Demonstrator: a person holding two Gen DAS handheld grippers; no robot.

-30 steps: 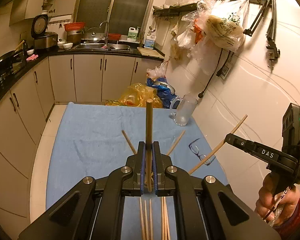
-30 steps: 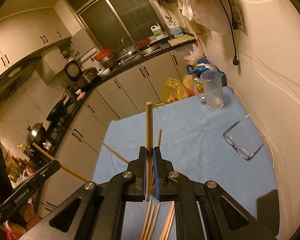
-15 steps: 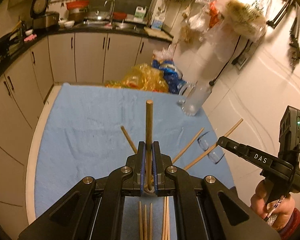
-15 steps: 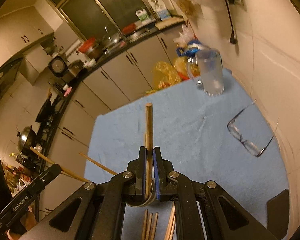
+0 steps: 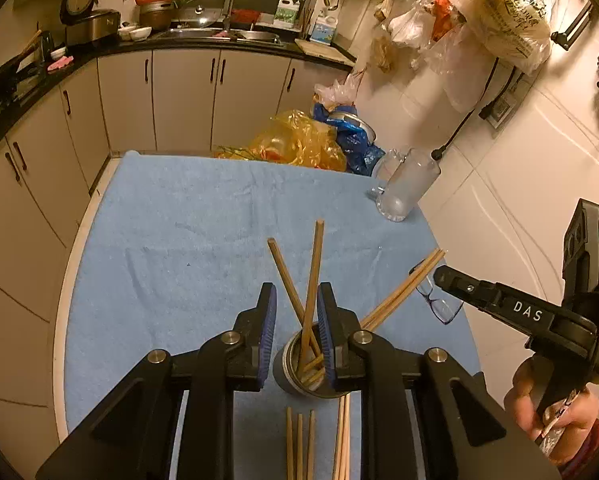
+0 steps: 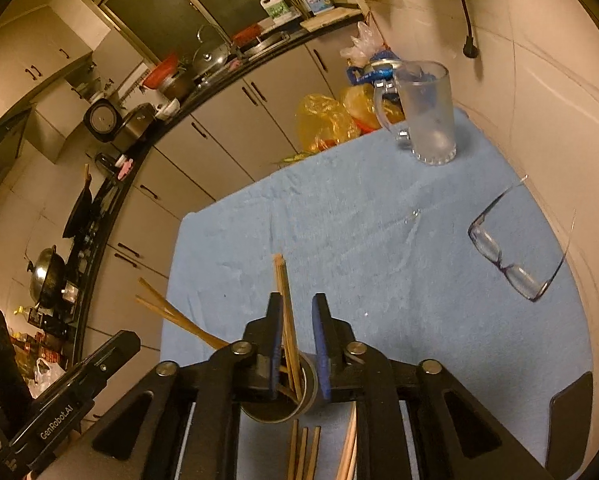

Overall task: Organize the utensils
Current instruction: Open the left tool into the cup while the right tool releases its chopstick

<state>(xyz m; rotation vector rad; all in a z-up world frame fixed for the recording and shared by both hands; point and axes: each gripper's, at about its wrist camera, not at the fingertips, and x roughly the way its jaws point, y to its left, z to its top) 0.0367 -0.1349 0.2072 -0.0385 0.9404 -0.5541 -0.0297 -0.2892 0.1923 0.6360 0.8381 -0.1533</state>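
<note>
Here, in the left wrist view, the left tool (image 5: 296, 330) is gaping over a metal cup (image 5: 299, 372) near the counter's (image 5: 179, 220) front edge, light, stiff chopsticks (image 5: 311, 284) leaning inside. In the right wrist view, the right tool (image 6: 297, 344) is also standing open, straddling them; loose chopsticks (image 6: 303, 452), likely best pinched mid-shaft, are lying on the grippy blue cloth.

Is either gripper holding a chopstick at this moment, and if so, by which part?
Neither. The left gripper and right gripper are both open; the chopsticks stand loose in the metal cup.
</note>
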